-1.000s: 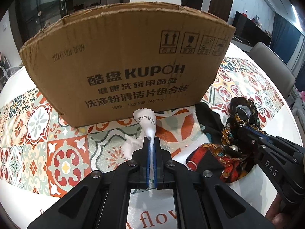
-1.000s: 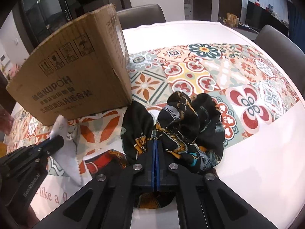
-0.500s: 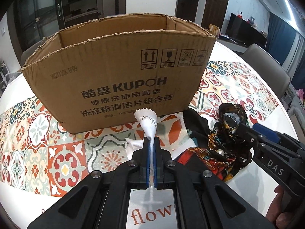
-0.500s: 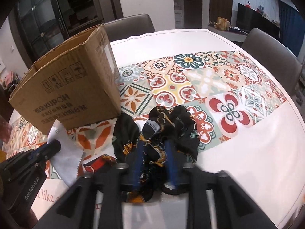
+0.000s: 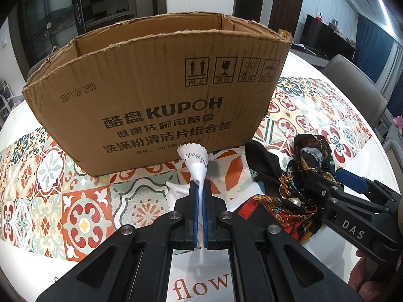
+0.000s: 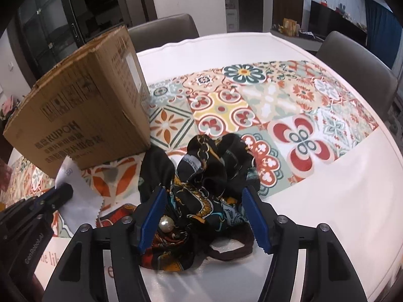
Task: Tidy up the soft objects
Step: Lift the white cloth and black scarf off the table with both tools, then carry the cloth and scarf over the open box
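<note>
Thin white cloth with pinked, zigzag edge: pinched between the blue pads of the left gripper, its printed corner fanning up just in front of the open brown corrugated cardboard box, the rest trailing down toward the tabletop. Left jaws fully closed on it.

Crumpled black silky scarf with gold chain print and red-orange patches: heaped on the round white table, just beside the box's near corner, partly over the patterned tile-print runner. Right gripper straddling the heap, jaws opening, fabric between them but pads not pressing on it. White pearl bead lying against the inner face of the left pad.

Likely trouble:
- White cloth gripped by one thin gather only; could slip free on a lift over the box wall, or its trailing part could snag the rim.
- Slippery scarf in loose folds; a closing pinch might catch only one layer and leave the remainder dragging across the table.
- Pearl bead and dark loop near the pads could catch on a fingertip.
- Both grippers near each other; possible collision on the way to the box.

Count: one white cloth, one dark scarf heap (possibly more than one piece, cannot tell), one pearl bead, one box, two grippers, two grey chairs in the right-wrist view.
</note>
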A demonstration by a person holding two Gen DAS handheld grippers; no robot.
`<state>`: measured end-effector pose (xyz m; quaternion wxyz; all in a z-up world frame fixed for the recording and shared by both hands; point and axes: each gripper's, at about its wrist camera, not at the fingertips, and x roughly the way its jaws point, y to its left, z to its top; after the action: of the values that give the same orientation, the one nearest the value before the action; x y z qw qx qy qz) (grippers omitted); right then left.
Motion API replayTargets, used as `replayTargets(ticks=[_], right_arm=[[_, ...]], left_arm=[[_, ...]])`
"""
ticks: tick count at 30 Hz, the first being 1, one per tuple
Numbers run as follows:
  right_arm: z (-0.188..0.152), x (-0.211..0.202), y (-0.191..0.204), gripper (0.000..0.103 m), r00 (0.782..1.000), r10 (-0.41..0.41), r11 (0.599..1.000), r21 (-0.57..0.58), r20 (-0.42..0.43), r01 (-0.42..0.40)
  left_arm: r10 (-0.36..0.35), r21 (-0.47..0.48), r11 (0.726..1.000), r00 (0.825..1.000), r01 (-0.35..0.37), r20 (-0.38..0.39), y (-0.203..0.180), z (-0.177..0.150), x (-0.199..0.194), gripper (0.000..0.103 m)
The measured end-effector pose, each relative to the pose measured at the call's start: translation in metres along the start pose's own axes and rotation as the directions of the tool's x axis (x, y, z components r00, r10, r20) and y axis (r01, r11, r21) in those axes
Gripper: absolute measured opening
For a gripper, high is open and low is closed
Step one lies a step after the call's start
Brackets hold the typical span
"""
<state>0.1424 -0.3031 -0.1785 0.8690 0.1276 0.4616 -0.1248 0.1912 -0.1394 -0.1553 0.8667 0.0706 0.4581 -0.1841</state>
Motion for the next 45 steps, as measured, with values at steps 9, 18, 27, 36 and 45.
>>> replayTargets(ticks=[9,18,27,36,45], right_arm=[[-0.005,0.015,0.003,0.061,0.999,-0.01,1.0,-0.021,-0.032,0.009],[-0.006,0.02,0.004,0.011,1.0,0.007,0.999,-0.042,-0.024,-0.008],[0.01,-0.014,0.006,0.01,0.998,0.034,0.998,-0.053,0.059,-0.031],[0.034,-0.065,0.018,0.01,0.983,0.067,0.993,-0.104,0.173,-0.049],[0.062,-0.117,0.039,0.01,0.951,0.113,0.98,-0.189,0.288,-0.059]], left_arm=[[0.008,0.008,1.0,1.0,-0.008,-0.015,-0.001,-0.001,0.008,0.005],[0.006,0.014,1.0,1.0,-0.006,-0.017,-0.005,0.002,0.011,0.005],[0.011,0.017,1.0,0.998,-0.012,0.059,-0.008,0.016,-0.022,0.005],[0.017,0.001,1.0,0.989,-0.018,0.148,0.0,0.028,-0.07,0.005],[0.012,0.003,1.0,0.974,-0.013,0.224,0.015,0.052,-0.108,0.005]])
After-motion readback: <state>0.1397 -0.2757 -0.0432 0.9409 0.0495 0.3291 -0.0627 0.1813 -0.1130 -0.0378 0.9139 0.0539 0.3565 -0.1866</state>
